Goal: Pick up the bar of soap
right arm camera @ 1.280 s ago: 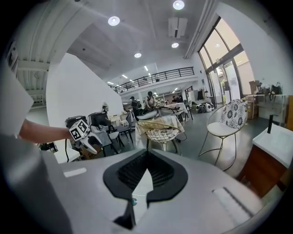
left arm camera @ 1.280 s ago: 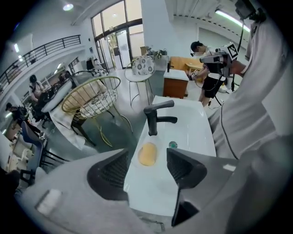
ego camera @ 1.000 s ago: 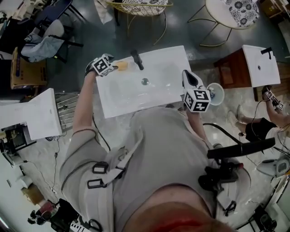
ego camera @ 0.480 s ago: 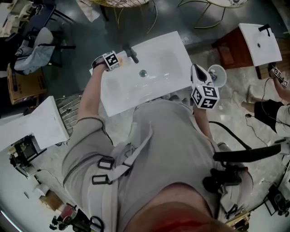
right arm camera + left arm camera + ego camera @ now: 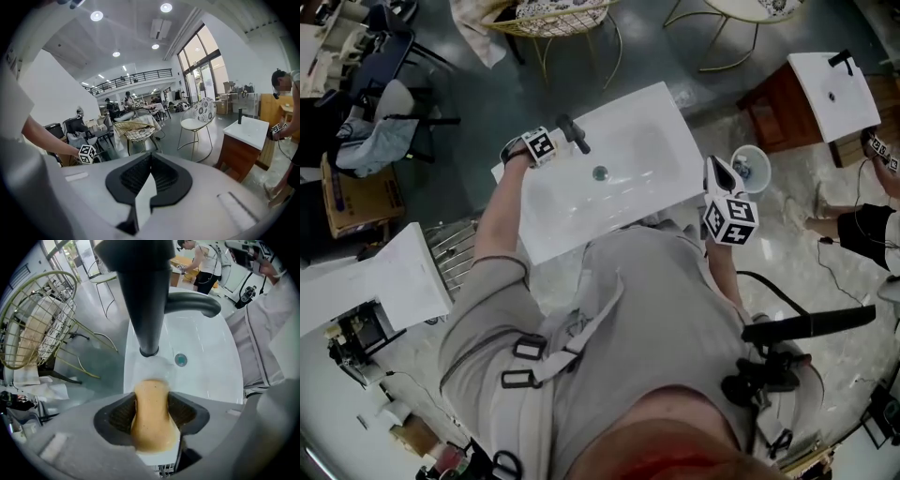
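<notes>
Amber soap (image 5: 150,427) is seen between the jaws of the left tool (image 5: 151,404), which are closing, with both ribbed pads already pressed against its sides. The soap sits at the back rim of the white sink (image 5: 206,362), just in front of the base of the black faucet (image 5: 145,301). Whether it has been raised off the rim cannot be told.

Several failures are judged possible. The bar looks smooth and rounded, so it could be squeezed out forward or backward if the jaws are closed too hard, and if wet it could slip down into the basin toward the drain (image 5: 181,360). Only the bar's middle is gripped, so it could swivel between the pads when lifted. The faucet stands very near, and the bar or the tool could be knocked against it if the lift is tilted forward.

The right tool (image 5: 150,164) is held up away from the sink, jaws closed together with nothing between them.

Counted: one soap, one faucet and one drain at this sink, and two tools. A second sink (image 5: 834,89) is seen well apart at the right.
</notes>
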Demonstrator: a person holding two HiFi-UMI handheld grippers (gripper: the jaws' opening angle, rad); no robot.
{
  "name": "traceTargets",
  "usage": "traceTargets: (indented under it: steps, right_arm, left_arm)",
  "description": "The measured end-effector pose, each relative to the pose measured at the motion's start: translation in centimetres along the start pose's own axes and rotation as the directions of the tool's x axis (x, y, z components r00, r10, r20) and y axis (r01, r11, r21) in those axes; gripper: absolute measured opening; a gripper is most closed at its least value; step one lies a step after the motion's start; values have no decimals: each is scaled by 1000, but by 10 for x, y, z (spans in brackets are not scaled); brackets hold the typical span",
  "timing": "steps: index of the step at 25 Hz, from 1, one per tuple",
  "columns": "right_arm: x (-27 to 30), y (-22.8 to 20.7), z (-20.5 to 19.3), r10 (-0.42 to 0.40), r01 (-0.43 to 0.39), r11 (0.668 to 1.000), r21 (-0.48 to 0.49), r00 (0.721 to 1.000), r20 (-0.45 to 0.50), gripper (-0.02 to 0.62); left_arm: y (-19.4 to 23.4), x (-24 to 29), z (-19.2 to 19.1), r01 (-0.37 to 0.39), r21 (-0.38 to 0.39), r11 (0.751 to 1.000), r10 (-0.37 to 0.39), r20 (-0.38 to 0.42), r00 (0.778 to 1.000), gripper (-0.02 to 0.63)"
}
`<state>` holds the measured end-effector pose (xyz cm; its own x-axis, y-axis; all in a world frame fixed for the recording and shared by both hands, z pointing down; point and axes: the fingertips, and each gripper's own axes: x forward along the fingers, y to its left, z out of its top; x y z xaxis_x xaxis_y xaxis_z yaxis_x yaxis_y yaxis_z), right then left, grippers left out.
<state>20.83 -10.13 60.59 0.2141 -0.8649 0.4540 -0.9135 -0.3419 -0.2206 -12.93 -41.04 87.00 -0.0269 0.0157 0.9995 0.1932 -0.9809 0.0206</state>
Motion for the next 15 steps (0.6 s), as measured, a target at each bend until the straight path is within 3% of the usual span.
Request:
traceTargets:
  steps: [4,6,9,15]
  right_arm:
    - [10,15,4,34,-34,999,-6,999,-15,2]
    - [15,22,8,51,-51,999,-7,999,-14,2]
    - [16,26,11,65,-65,998,-14,998,-12,2]
    - [22,21,21,62,-62,998,-31,998,8,2]
  left_arm:
    - [-5,3,1,-9,6,1000,9,-21,1000,212]
    - [-7,2,-2,11,-36,999,-12,-26,1000,213]
    - [-17,8,-8,62,-109,992,-61,16,998,212]
    - [-17,10,-6,68,-149,987,-55,90,994,210]
